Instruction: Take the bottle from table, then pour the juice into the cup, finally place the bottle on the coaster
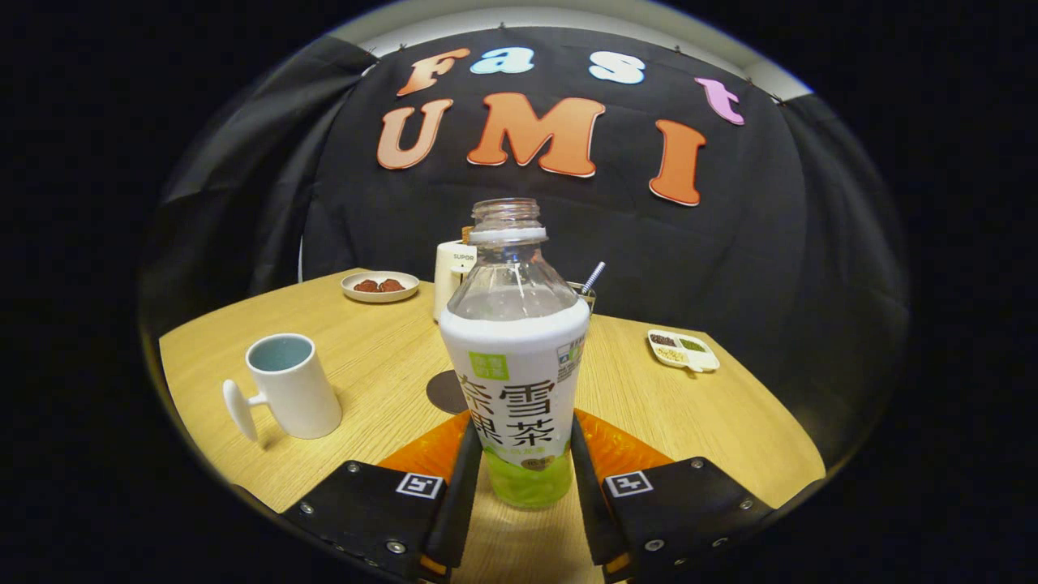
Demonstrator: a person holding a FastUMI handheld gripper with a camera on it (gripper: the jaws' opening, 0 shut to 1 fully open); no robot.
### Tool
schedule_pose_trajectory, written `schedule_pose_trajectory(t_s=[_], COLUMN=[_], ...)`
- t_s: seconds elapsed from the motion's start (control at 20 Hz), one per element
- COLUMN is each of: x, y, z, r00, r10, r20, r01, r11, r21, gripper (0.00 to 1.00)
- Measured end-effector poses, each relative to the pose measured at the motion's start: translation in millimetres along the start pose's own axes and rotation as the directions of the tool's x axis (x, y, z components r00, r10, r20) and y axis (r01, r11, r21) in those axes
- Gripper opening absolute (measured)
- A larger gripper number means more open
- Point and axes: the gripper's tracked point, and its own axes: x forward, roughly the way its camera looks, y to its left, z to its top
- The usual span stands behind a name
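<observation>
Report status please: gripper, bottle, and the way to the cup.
Gripper shut on bottle, fingers pressing both sides. Bottle upright, uncapped. Cup left of bottle, path clear. Coaster just behind the bottle.

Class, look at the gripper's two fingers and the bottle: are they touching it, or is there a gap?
Touching. In the gripper view, both fingers lie flush against the lower sides of the upright bottle, with no gap visible on either side of the gripper.

The bottle (516,357) stands upright on the worktop (714,422) between the tongs (519,478); the cup (290,386) sits to its left, the coaster (446,392) just behind.
</observation>
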Motion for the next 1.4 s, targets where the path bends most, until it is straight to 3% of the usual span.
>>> schedule_pose_trajectory(t_s=[0.4,0.55,0.8,1.1,1.3,1.4], x=[10.3,9.1,9.6,10.5,7.6,5.2], y=[9.0,12.2,24.4,42.4,46.7,48.4], z=[9.4,18.9,34.8,49.3,59.6,63.8], r00=[0.998,0.998,0.993,0.986,0.97,0.962], r10=[-0.054,-0.069,-0.076,-0.063,-0.075,-0.071], r20=[-0.012,0.011,0.086,0.154,0.232,0.263], r01=[0.049,0.068,0.112,0.154,0.234,0.26], r11=[0.962,0.928,0.816,0.697,0.567,0.526], r21=[-0.269,-0.367,-0.568,-0.7,-0.79,-0.81], gripper=[0.57,0.57,0.57,0.57,0.57,0.57])
